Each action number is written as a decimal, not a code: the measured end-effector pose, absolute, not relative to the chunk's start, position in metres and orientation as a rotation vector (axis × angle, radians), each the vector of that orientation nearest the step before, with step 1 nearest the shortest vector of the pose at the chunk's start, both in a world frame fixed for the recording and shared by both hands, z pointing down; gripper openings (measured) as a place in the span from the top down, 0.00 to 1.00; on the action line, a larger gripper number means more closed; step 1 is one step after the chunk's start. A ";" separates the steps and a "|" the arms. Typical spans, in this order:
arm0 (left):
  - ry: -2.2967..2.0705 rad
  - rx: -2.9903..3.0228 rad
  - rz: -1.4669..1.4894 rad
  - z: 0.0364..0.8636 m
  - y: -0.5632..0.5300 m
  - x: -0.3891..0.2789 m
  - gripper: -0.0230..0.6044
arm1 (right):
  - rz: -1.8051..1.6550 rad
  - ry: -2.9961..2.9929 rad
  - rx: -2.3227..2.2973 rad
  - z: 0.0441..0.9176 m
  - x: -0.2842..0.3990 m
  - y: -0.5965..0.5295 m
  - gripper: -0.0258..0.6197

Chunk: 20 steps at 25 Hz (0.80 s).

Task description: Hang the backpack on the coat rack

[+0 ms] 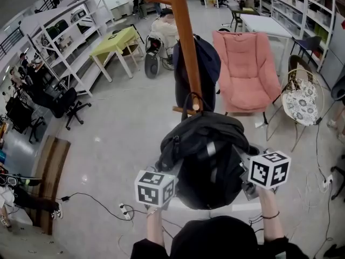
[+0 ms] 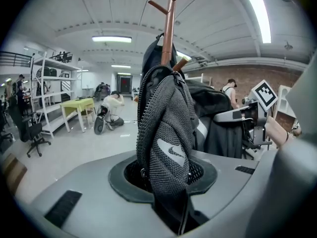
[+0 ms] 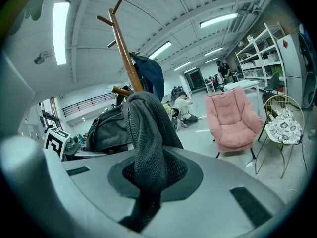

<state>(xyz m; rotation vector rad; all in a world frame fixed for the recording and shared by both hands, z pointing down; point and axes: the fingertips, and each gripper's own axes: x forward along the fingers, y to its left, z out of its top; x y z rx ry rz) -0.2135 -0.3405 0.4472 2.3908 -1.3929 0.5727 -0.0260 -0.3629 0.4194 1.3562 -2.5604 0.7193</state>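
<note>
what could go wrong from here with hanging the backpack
1. The top loop of the backpack sits at the tip of a short peg; if it isn't fully on, letting go may drop the bag.
2. Left tongs and right tongs pinch only mesh straps, which could slip.
3. Pushing on the slim coat rack, already carrying a jacket, might rock it.

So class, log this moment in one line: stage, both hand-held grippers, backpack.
stage: backpack held up at coat rack | left hand-held gripper: shut on mesh strap | right hand-held gripper: shut on other strap | hung: unclear
</note>
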 end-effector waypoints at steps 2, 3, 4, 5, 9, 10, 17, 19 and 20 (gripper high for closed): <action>-1.389 2.381 0.579 0.451 -0.341 -0.213 0.75 | 0.728 -2.554 1.353 0.422 -0.026 -0.364 0.91; -1.387 2.377 0.583 0.452 -0.342 -0.213 0.75 | 0.733 -2.550 1.354 0.424 -0.026 -0.365 0.91; -1.384 2.374 0.587 0.454 -0.342 -0.212 0.75 | 0.737 -2.545 1.356 0.426 -0.025 -0.365 0.91; -1.382 2.373 0.591 0.456 -0.343 -0.211 0.75 | 0.742 -2.541 1.360 0.428 -0.024 -0.366 0.91; -1.379 2.364 0.598 0.461 -0.346 -0.211 0.75 | 0.759 -2.533 1.367 0.434 -0.024 -0.369 0.91; -1.379 2.359 0.596 0.463 -0.347 -0.211 0.75 | 0.760 -2.531 1.369 0.435 -0.024 -0.370 0.91; -1.380 2.345 0.597 0.468 -0.349 -0.212 0.75 | 0.761 -2.530 1.374 0.438 -0.023 -0.373 0.91; -1.387 2.340 0.600 0.470 -0.349 -0.213 0.75 | 0.757 -2.530 1.369 0.439 -0.024 -0.373 0.91; -1.391 2.336 0.602 0.470 -0.349 -0.214 0.74 | 0.756 -2.531 1.365 0.439 -0.024 -0.373 0.91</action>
